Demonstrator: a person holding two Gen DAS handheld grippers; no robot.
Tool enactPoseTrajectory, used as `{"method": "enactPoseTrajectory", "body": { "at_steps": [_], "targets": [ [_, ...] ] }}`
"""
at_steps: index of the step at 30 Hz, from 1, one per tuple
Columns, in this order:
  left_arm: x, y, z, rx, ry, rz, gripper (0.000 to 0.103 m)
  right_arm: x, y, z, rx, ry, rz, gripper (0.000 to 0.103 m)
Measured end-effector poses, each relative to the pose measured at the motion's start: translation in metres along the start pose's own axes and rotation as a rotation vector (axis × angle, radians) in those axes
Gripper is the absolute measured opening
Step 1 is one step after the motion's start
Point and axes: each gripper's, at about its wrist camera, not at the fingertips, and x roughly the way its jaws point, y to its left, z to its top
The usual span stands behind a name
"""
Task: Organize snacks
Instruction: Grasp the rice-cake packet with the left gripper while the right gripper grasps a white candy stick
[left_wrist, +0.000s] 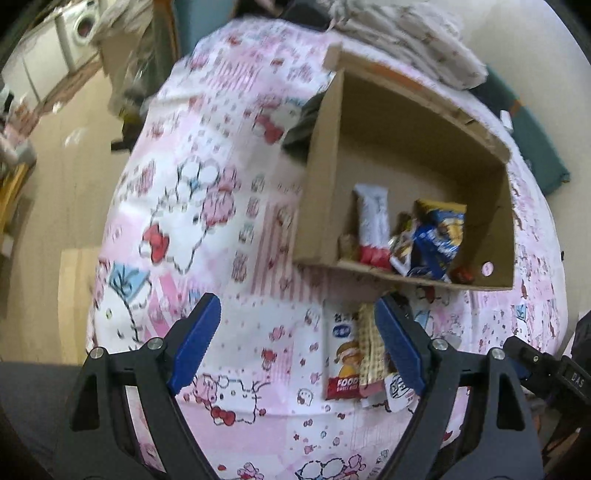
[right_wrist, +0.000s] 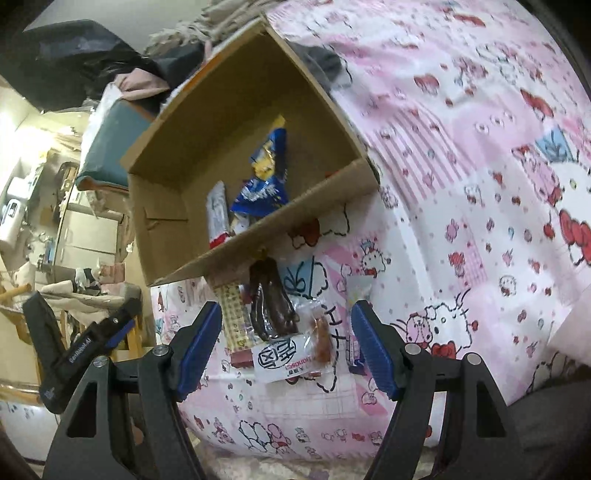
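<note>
Right gripper (right_wrist: 286, 347) — jaws apart, tilted down over snack packets (right_wrist: 280, 332)

The cardboard box's (left_wrist: 406, 147) near wall hides the lower ends of the snacks inside, among them a white and red bar (left_wrist: 373, 229) and a blue packet (left_wrist: 439, 240). Both views are blurred, so most packet print cannot be read. In the left wrist view the right blue pad covers part of the checked wafer pack (left_wrist: 369, 343). The far pile of bedding (left_wrist: 406, 40) is cut by the top edge. Room clutter (right_wrist: 55, 229) at far left is too small to tell.
</note>
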Motion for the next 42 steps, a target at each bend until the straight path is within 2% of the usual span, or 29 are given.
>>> {"method": "enactPoseTrajectory", "body": {
  "at_steps": [2,4,6,9,12,17,20,21,23,24,25,27,31,33,34,35,38,40,42],
  "targets": [
    [0.011,0.002,-0.004,-0.012,0.043,-0.007,0.080,0.005,-0.002,0.001,0.006,0.011,-0.025,0.075],
    [0.023,-0.002,-0.010,-0.002,0.089,-0.016,0.071,0.009,-0.005,0.002,0.017,0.020,-0.037,0.075],
    [0.035,-0.006,-0.016,0.016,0.124,-0.006,0.067,0.010,-0.007,0.002,0.031,0.023,-0.036,0.075],
    [0.055,-0.015,-0.026,0.048,0.179,0.034,0.067,0.007,-0.009,0.004,0.041,0.011,-0.036,0.075],
    [0.080,-0.032,-0.039,0.134,0.257,0.082,0.067,0.006,-0.011,0.004,0.045,0.009,-0.043,0.075],
    [0.088,-0.051,-0.045,0.154,0.240,0.066,0.067,0.009,-0.011,0.003,0.031,0.020,-0.069,0.075],
    [0.097,-0.059,-0.048,0.159,0.287,0.040,0.067,0.011,-0.014,0.005,0.040,0.023,-0.079,0.075],
    [0.099,-0.062,-0.051,0.183,0.289,0.054,0.067,0.012,-0.015,0.006,0.046,0.027,-0.079,0.075],
    [0.101,-0.066,-0.053,0.225,0.285,0.093,0.057,0.015,-0.016,0.007,0.050,0.035,-0.080,0.075],
    [0.102,-0.068,-0.055,0.238,0.285,0.131,0.040,0.016,-0.016,0.008,0.049,0.038,-0.082,0.075],
    [0.101,-0.067,-0.055,0.234,0.275,0.141,0.027,0.017,-0.016,0.008,0.048,0.041,-0.082,0.075],
    [0.099,-0.064,-0.053,0.220,0.283,0.129,0.027,0.020,-0.015,0.009,0.047,0.047,-0.084,0.075],
    [0.090,-0.055,-0.048,0.187,0.244,0.170,0.027,0.027,-0.017,0.010,0.049,0.071,-0.094,0.075],
    [0.088,-0.051,-0.047,0.168,0.249,0.165,0.027,0.036,-0.017,0.009,0.028,0.112,-0.126,0.070],
    [0.087,-0.051,-0.047,0.162,0.248,0.164,0.027,0.040,-0.016,0.008,0.009,0.127,-0.144,0.058],
    [0.087,-0.050,-0.046,0.159,0.246,0.165,0.027,0.044,-0.015,0.007,-0.011,0.142,-0.167,0.050],
    [0.084,-0.050,-0.046,0.155,0.249,0.155,0.027,0.058,-0.015,0.003,-0.043,0.192,-0.219,0.040],
    [0.081,-0.050,-0.046,0.153,0.249,0.149,0.027,0.066,-0.017,0.000,-0.058,0.221,-0.265,0.040],
    [0.078,-0.049,-0.044,0.155,0.243,0.144,0.027,0.074,-0.016,-0.005,-0.090,0.269,-0.271,0.027]
  ]
}}
